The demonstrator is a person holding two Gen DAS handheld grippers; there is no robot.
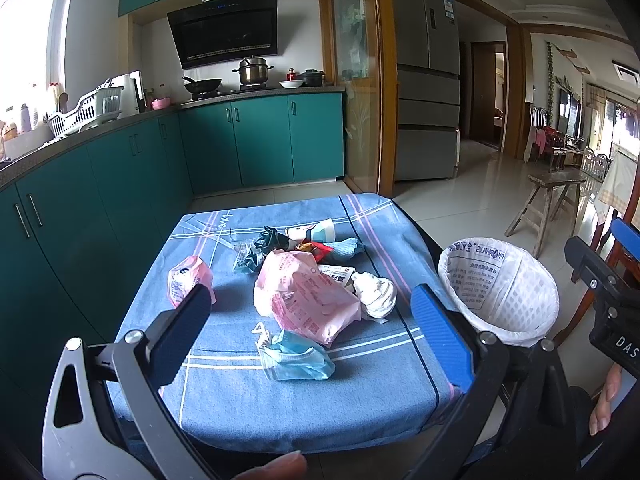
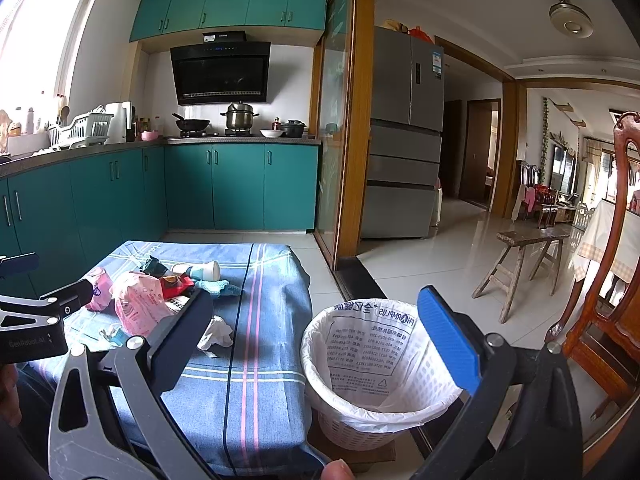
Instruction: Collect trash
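Observation:
Trash lies in a heap on a small table under a blue striped cloth (image 1: 224,392): a large pink plastic bag (image 1: 308,300), a smaller pink wrapper (image 1: 184,280), a blue face mask (image 1: 296,360), a crumpled white tissue (image 1: 376,292), a paper cup (image 1: 320,232) and dark wrappers (image 1: 264,244). My left gripper (image 1: 312,320) hovers open above the near side of the heap, holding nothing. My right gripper (image 2: 316,332) stands open and empty over the gap between the cloth (image 2: 256,380) and the white bin (image 2: 372,380). The pink bag (image 2: 140,304) and the tissue (image 2: 218,334) show left of it.
The white lattice bin with a printed plastic liner (image 1: 500,292) stands on the floor right of the table. Teal kitchen cabinets (image 1: 80,216) run along the left. A wooden stool (image 2: 524,260) and a wooden chair (image 2: 608,320) stand to the right. The right gripper's body (image 1: 604,300) shows at the right edge.

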